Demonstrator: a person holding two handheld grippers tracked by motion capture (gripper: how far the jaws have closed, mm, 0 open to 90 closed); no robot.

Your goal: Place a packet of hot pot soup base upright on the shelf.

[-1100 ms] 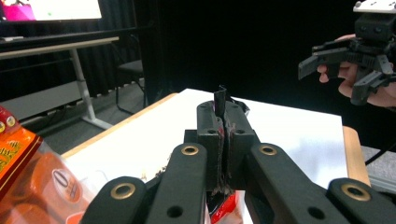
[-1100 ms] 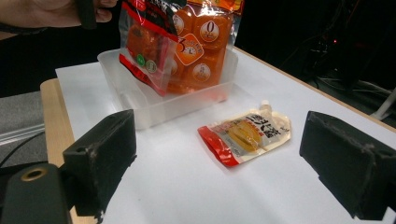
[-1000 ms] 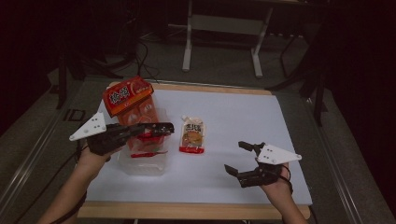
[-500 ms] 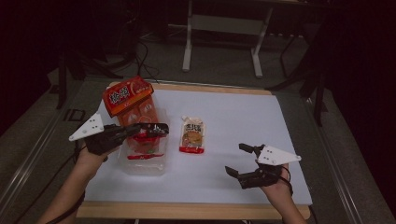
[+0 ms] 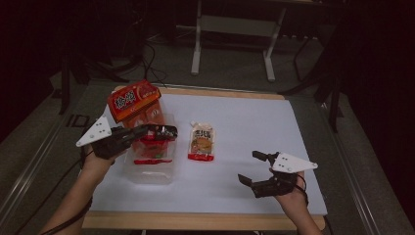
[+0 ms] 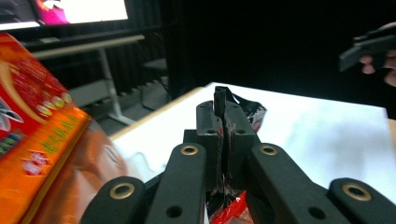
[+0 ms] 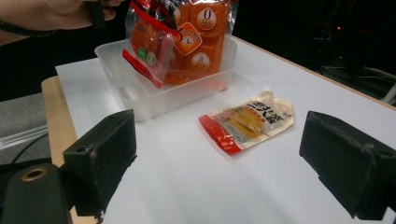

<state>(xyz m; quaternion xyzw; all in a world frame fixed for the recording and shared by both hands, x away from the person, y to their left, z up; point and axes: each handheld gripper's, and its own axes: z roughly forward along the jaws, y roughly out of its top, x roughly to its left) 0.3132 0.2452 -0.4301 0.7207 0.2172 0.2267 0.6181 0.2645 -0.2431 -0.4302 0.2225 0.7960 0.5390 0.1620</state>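
Right tool: your right tool (image 5: 255, 169) sits nearest you, low over the near right part of the counter (image 5: 244, 122); its jaws stand wide apart with nothing between them.
Right tool's outlook: in the right gripper view the two black jaws frame the spouted pouch (image 7: 247, 122) and, past it, the clear tub (image 7: 140, 100).
Left tool: your left tool (image 5: 166, 131) is held over the tub (image 5: 151, 171) on the left side, its jaws clamped on the top edge of the small red packet (image 5: 154, 147).
Grip, close up: in the left gripper view the pads (image 6: 219, 140) are pressed together with the packet's (image 6: 229, 210) crimped edge pinched between them.
Small red packet: it hangs from the left tool above the tub, inside the tub's outline in the high view; whether its lower edge touches the tub floor you cannot tell.
Spouted pouch: the pouch (image 5: 202, 142) lies flat on the white counter sheet, just right of the tub and apart from it.
Large orange bag: the big orange snack bag (image 5: 134, 103) stands leaning in the far end of the tub, rising well above its rim.
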